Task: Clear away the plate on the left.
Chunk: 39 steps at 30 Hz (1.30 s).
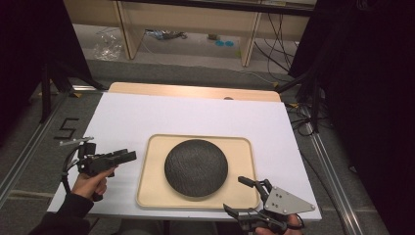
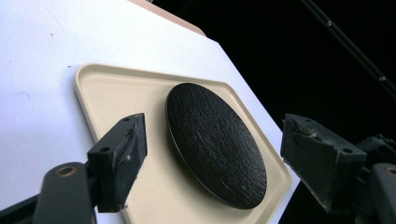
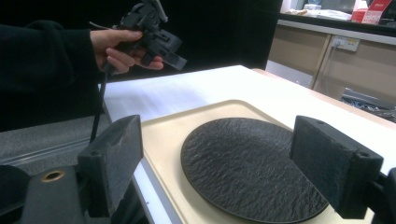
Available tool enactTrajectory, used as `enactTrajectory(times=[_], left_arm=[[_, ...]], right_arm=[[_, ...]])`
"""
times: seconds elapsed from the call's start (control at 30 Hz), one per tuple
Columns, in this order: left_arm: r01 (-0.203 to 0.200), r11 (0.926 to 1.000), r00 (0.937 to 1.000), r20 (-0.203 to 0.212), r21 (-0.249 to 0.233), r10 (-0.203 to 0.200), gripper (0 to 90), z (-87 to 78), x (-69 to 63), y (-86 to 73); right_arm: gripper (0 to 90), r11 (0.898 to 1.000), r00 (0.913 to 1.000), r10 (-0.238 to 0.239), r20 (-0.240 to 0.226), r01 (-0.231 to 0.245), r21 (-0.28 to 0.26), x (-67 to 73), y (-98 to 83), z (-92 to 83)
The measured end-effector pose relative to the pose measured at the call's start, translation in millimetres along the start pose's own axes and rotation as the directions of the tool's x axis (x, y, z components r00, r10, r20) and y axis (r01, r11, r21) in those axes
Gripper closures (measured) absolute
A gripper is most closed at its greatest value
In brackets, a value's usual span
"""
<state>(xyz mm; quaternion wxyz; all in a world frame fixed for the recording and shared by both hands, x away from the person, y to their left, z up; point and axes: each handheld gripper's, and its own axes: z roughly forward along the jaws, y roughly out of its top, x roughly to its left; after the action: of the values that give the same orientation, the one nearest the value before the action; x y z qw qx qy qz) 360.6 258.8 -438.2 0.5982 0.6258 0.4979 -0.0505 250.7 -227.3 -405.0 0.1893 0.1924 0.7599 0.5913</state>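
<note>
White worktop with a tray, a plate and two hand-held tongs.
Tray lies lengthwise across the near half of the worktop, and the round dark plate sits flat at its middle. Left tongs, jaws apart and empty, hover just off the tray's left edge and point at the plate. Right tongs, likewise apart and empty, wait at the tray's near right corner. Both stand close to the plate; the left looks better aligned to reach it.

Left gripper, held level in the left hand, fingers spread empty. Right gripper likewise gapes, empty.
</note>
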Motion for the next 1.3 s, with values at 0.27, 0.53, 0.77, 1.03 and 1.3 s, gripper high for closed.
enactTrajectory(times=[0.27, 0.53, 0.77, 1.03, 1.3], left_arm=[[-0.086, 0.9953, 0.9961, 0.014, -0.043, 0.087, 22.1, -10.1, -8.4, -4.4], [-0.178, 0.982, 0.9839, 0.003, -0.062, 0.179, 18.7, -22.1, -16.0, -9.9], [-0.258, 0.9648, 0.966, 0.0, -0.049, 0.259, 16.6, -25.5, -27.0, -17.4], [-0.31, 0.9499, 0.9506, 0.002, -0.039, 0.31, 15.2, -30.3, -34.1, -23.8], [-0.326, 0.9434, 0.9453, -0.01, -0.059, 0.326, 15.0, -40.5, -38.7, -28.8]], right_arm=[[18.2, 1.0, 1.0, -0.001, -0.007, 0.001, -0.013, 0.6, -1.1, 1.7], [18.1, 1.0, 1.0, -0.001, -0.003, 0.001, -0.012, 0.2, -0.4, 1.3], [18.1, 1.0, 1.0, -0.005, 0.003, 0.005, -0.008, 0.6, -0.6, 0.9], [18.1, 1.0, 1.0, -0.003, 0.002, 0.003, -0.01, 0.5, -0.6, 1.1], [18.0, 1.0, 1.0, -0.002, 0.002, 0.002, -0.01, 0.9, -0.5, 0.9]])
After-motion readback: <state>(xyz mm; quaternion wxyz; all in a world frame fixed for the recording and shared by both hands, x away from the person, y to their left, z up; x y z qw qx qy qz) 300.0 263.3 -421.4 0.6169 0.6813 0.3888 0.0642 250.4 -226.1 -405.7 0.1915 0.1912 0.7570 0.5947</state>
